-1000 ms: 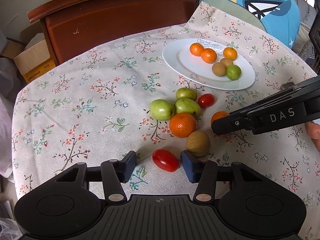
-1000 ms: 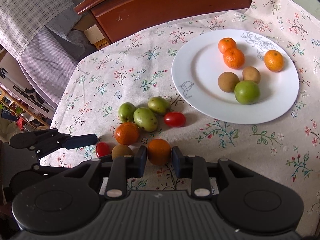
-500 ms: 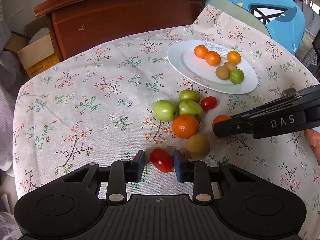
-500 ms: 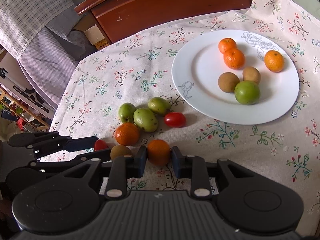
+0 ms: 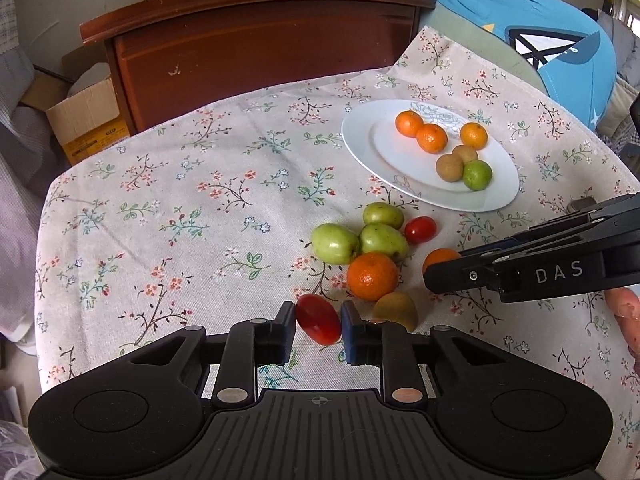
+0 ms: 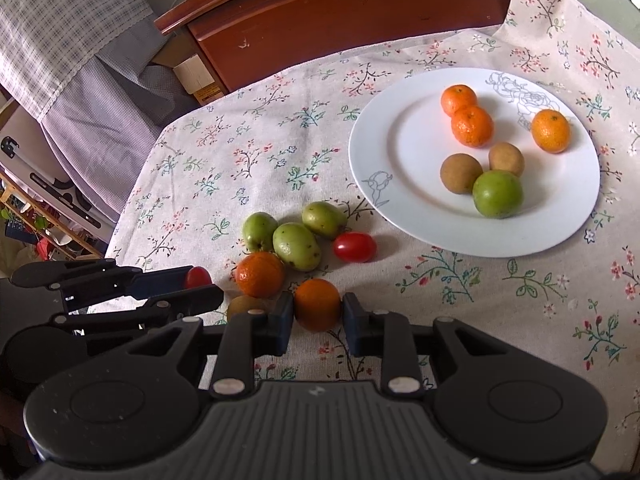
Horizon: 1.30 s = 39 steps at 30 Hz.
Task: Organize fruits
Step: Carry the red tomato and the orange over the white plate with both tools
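My left gripper [image 5: 318,326] is shut on a red cherry tomato [image 5: 318,319] just above the floral tablecloth. My right gripper [image 6: 318,310] is shut on a small orange [image 6: 317,304] close to the cloth. Between them lies a loose pile: three green fruits [image 5: 380,237], another orange [image 5: 372,276], a brown kiwi-like fruit [image 5: 396,310] and a second cherry tomato [image 5: 420,229]. The white plate [image 6: 400,152] at the far right holds three oranges, two brown fruits and one green fruit [image 6: 497,193]. The left gripper also shows at the left of the right wrist view, its fingers [image 6: 180,292] around the tomato.
A dark wooden cabinet [image 5: 256,52] stands behind the table's far edge, with a cardboard box [image 5: 88,120] to its left. A blue cushion [image 5: 540,40] sits at the back right. Checked cloth [image 6: 60,40] hangs off to the left. The cloth's left half carries no objects.
The left gripper's jaws have closed from wide apart onto the cherry tomato, which now sits raised between the pads. The right gripper has kept still, holding its orange.
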Each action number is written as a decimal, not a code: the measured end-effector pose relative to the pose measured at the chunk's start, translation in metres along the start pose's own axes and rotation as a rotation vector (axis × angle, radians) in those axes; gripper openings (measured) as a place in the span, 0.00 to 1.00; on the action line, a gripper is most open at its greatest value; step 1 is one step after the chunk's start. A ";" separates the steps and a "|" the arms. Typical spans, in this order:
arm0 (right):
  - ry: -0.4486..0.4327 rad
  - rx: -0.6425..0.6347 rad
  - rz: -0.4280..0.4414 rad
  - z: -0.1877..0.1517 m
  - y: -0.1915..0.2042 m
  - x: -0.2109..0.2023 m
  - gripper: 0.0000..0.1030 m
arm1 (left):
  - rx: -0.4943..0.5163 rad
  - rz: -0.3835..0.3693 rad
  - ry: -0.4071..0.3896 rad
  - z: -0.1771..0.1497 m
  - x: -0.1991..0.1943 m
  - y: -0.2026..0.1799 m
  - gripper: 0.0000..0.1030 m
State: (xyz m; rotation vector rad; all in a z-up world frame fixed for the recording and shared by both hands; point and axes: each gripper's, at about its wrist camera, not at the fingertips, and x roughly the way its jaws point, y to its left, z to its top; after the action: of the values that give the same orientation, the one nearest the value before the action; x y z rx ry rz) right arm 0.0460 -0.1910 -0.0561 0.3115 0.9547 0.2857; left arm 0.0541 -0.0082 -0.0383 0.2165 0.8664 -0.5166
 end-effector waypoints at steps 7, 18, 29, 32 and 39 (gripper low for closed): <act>-0.017 -0.001 0.010 0.003 0.002 -0.004 0.26 | -0.006 -0.001 -0.047 0.009 -0.007 -0.005 0.21; -0.074 0.015 0.019 0.013 -0.001 -0.017 0.26 | -0.039 -0.022 -0.102 0.026 -0.013 -0.012 0.21; -0.183 0.049 0.006 0.037 -0.017 -0.046 0.26 | -0.055 -0.026 -0.158 0.056 -0.017 -0.017 0.21; -0.213 0.063 -0.003 0.043 -0.022 -0.053 0.26 | -0.075 -0.038 -0.158 0.062 -0.016 -0.015 0.21; -0.271 0.086 -0.034 0.056 -0.035 -0.067 0.26 | -0.071 -0.052 -0.165 0.077 -0.010 -0.020 0.21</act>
State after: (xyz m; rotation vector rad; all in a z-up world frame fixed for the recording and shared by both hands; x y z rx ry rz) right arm 0.0598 -0.2554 0.0110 0.4020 0.7047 0.1662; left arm 0.0900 -0.0510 0.0192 0.0857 0.7294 -0.5433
